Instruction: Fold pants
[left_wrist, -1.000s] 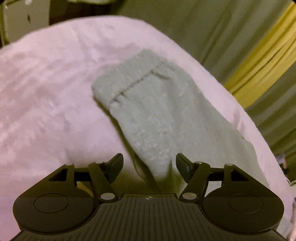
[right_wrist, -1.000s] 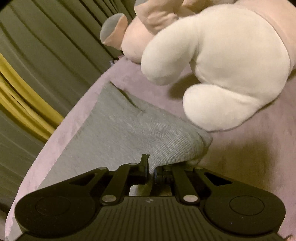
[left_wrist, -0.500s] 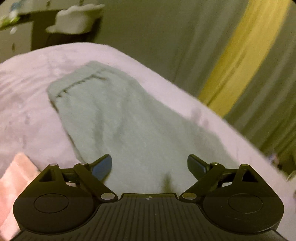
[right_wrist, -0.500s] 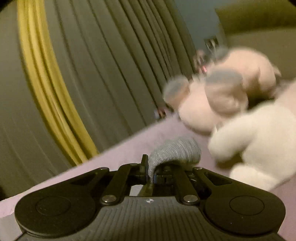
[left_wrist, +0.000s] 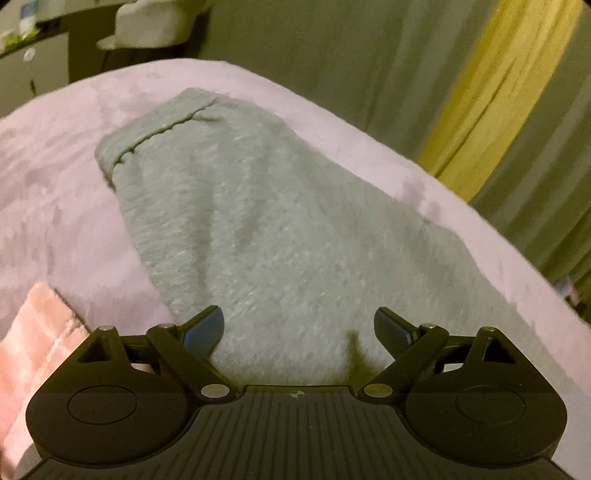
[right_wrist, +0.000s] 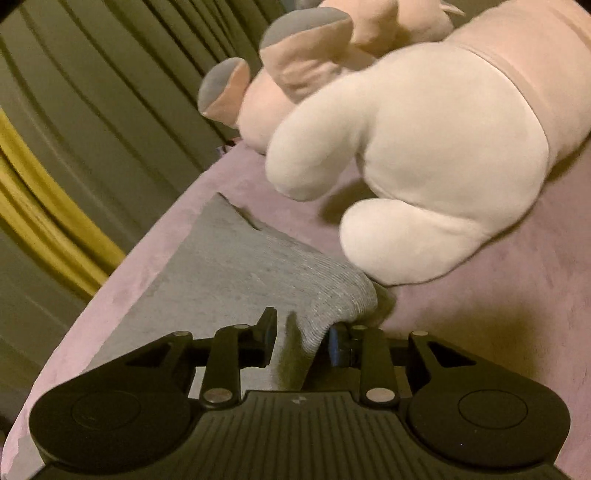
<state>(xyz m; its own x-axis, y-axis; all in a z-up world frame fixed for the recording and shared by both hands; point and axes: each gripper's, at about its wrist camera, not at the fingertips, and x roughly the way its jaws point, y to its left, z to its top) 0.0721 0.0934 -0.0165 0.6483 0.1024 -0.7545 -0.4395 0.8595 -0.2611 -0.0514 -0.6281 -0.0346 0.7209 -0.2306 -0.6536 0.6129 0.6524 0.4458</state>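
The grey knit pants lie flat on a pale pink, velvety bedcover. In the left wrist view their soft, fuzzy cloth runs from the gripper toward 11 o'clock, ending in a stitched hem. The left gripper stands wide open above them, its dark angled fingertips well apart and pressing on nothing. A pink quilted cloth shows at 8 o'clock.

In the right wrist view the pants show fine ribbing, and a rounded fold of them rises between the fingers of the right gripper. Its jaws have just been opening; the fold sits loose in the narrow gap, with daylight beside the left finger. A plump plush toy, cream and pink with grey-tipped ears, lies at 1 o'clock, just beside the fold. Pleated olive curtains with a yellow band hang behind.
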